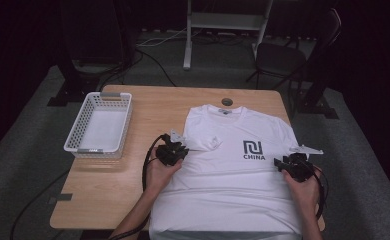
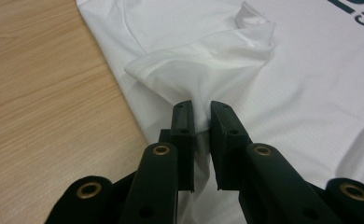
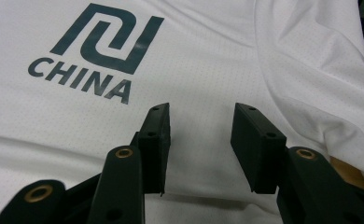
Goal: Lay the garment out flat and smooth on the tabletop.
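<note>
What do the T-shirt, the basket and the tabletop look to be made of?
T-shirt: white knit, likely a sports mesh; the right gripper view shows a fine grid of pinholes, and the fabric bunches softly between the left gripper jaws. Basket: white plastic by the look, with moulded lattice walls. Table: light wood grain with a matte finish, possibly laminate rather than solid wood.

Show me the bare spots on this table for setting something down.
Bare wood lies in front of the white basket, left of the T-shirt, and in a strip past the collar by the grommet. The shirt covers the right half, overhanging the near edge.
</note>
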